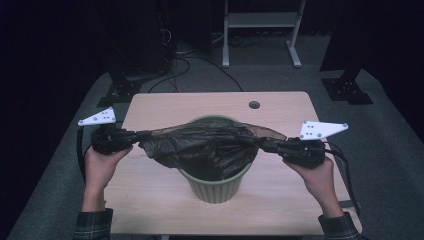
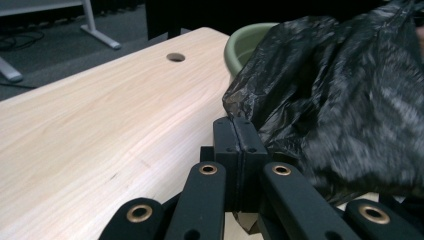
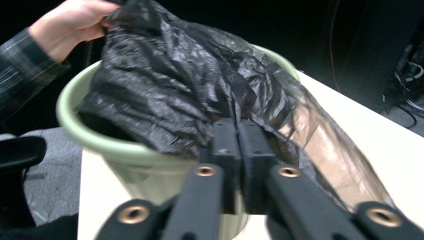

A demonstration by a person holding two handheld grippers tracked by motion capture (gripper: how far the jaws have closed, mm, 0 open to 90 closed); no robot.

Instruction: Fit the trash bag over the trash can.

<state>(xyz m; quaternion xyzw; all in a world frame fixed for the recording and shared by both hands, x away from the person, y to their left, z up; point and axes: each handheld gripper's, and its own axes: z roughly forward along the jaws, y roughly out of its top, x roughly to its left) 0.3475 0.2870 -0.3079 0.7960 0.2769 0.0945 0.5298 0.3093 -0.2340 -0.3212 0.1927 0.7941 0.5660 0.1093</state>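
I have both grippers, left (image 1: 134,136) and right (image 1: 265,145), clamped on the bin bag (image 1: 205,147), stretched over the green bin (image 1: 216,189) mid-table. Thin film; pull harder and I risk tearing it, or tipping the bin.

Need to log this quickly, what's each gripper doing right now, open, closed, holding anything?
Left gripper: closed, pinching one edge of the black bin bag.
Right gripper: closed, pinching the bag's opposite edge, stretched over the green bin.
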